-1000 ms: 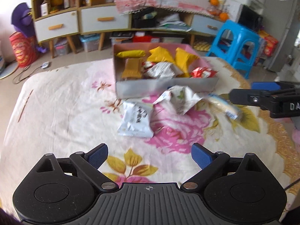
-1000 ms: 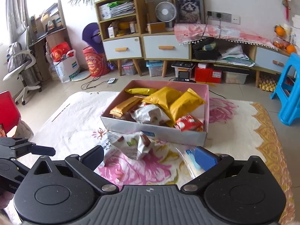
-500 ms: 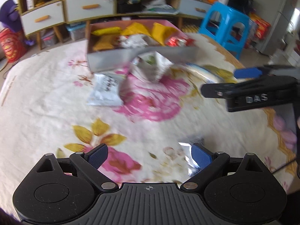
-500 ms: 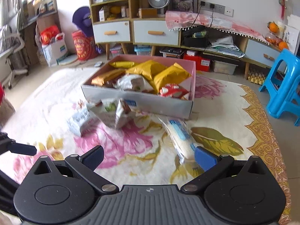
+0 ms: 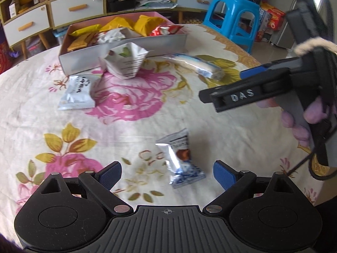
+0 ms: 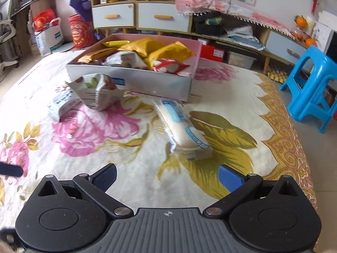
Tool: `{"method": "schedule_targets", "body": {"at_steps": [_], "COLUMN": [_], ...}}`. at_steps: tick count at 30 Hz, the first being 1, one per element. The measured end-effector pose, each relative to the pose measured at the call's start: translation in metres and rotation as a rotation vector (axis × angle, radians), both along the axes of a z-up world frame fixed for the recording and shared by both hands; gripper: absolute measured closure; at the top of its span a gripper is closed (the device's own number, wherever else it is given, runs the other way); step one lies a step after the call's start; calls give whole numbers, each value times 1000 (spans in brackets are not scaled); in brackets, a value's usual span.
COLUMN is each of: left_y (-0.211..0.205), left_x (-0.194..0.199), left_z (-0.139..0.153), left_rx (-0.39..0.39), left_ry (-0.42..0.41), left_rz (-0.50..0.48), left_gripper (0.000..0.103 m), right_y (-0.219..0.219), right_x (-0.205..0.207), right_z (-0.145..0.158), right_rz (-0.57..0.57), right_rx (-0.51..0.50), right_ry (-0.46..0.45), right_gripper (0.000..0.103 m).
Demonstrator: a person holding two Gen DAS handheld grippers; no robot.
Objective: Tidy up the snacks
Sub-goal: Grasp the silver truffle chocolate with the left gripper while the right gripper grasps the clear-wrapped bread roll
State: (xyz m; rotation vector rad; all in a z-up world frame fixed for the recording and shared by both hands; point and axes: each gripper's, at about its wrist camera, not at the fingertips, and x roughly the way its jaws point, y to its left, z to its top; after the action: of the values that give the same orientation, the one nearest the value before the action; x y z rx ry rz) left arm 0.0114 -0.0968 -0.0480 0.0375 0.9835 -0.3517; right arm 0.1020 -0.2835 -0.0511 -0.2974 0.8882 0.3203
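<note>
Near the front edge of the flower-printed cloth [image 5: 130, 124], a small silver and blue snack packet [image 5: 181, 158] is seen lying between the spread blue pads of the left gripper [image 5: 167, 171], untouched; those jaws have just been closing slightly. The right gripper [image 6: 167, 176] is held open and empty above the cloth, with a long white and blue wrapped snack [image 6: 182, 126] lying just ahead of it. In the left view, raised letters reading "DAS" are made out on that tool's black side. Toward the far edge, a shallow box [image 6: 134, 80] is filled with yellow, gold, white and red packets. Against its front wall a crumpled white bag [image 5: 125, 62] is propped, and a flat white packet [image 5: 76, 92] with unreadable dark print is laid beside it.
</note>
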Motion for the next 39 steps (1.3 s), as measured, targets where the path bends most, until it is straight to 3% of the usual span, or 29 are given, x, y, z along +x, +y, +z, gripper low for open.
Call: {"method": "schedule_targets", "body": {"at_steps": [6, 15, 32, 37, 39], "left_y": [-8, -4, 12, 17, 19], "left_x": [0, 7, 26, 29, 30], "left_z": [-6, -5, -6, -6, -6], "left_rx": [12, 36, -6, -7, -10], "left_ry": [18, -20, -3, -3, -1], "left_rz": [1, 39, 123, 139, 143], "left_gripper": [34, 68, 69, 69, 69], "right_y": [-2, -2, 5, 12, 14], "right_x": [7, 21, 57, 61, 62], "right_z": [-7, -15, -19, -19, -18], "right_rz": [-8, -17, -58, -51, -41], "right_rx": [-20, -17, 5, -16, -14], "right_ry": [14, 50, 7, -23, -27], "right_gripper": [8, 8, 9, 13, 21]}}
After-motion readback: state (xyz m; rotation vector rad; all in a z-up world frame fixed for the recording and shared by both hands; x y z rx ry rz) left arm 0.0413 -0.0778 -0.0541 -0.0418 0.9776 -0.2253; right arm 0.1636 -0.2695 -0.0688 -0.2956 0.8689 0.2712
